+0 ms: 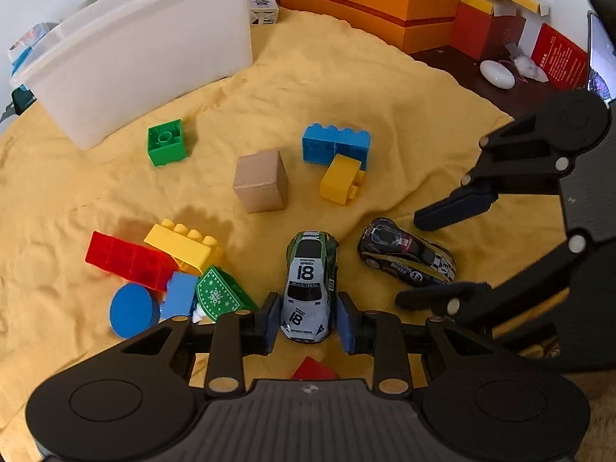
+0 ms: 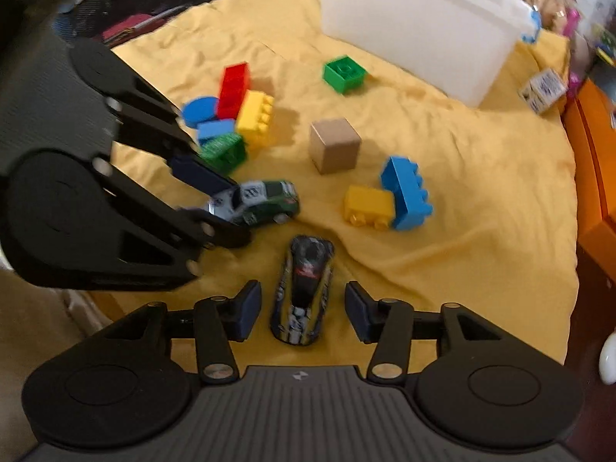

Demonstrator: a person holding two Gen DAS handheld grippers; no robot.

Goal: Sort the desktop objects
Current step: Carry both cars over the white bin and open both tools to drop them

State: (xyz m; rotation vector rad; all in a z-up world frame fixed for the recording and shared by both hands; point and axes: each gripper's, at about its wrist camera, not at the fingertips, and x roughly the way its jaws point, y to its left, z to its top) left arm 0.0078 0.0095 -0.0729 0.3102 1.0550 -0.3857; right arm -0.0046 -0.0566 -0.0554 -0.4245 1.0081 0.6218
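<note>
In the left wrist view, the left gripper (image 1: 308, 321) has its two blue pads on each side of the green and white car (image 1: 310, 288). The pads sit right against the car's doors, so the jaws are narrow and squeezing the car, with its back end sticking out past the tips. Off to the right of the jaws, the right gripper (image 1: 419, 260) reaches in with its jaws apart, and the black car (image 1: 408, 256) lies on the yellow cloth (image 1: 346, 77) between its two fingers. Ahead of the left jaws stand a brown cube (image 1: 261, 181), a blue brick (image 1: 335, 142) touching a small yellow brick (image 1: 340, 179), and a green brick (image 1: 166, 141) near the white bin (image 1: 154, 57). To the left of the jaws is a heap with a red brick (image 1: 123, 260), a long yellow brick (image 1: 184, 244) and a blue disc (image 1: 133, 310). In the right wrist view, which is a bit blurry, the right gripper (image 2: 302, 310) has its jaws wide, and the black car (image 2: 304, 292) lies between the pads with a gap on each side, not touched. To the left of these jaws, the left gripper (image 2: 231, 208) holds the green and white car (image 2: 256, 202) by one end. The brown cube (image 2: 334, 144) and the white bin (image 2: 423, 30) are farther ahead.
</note>
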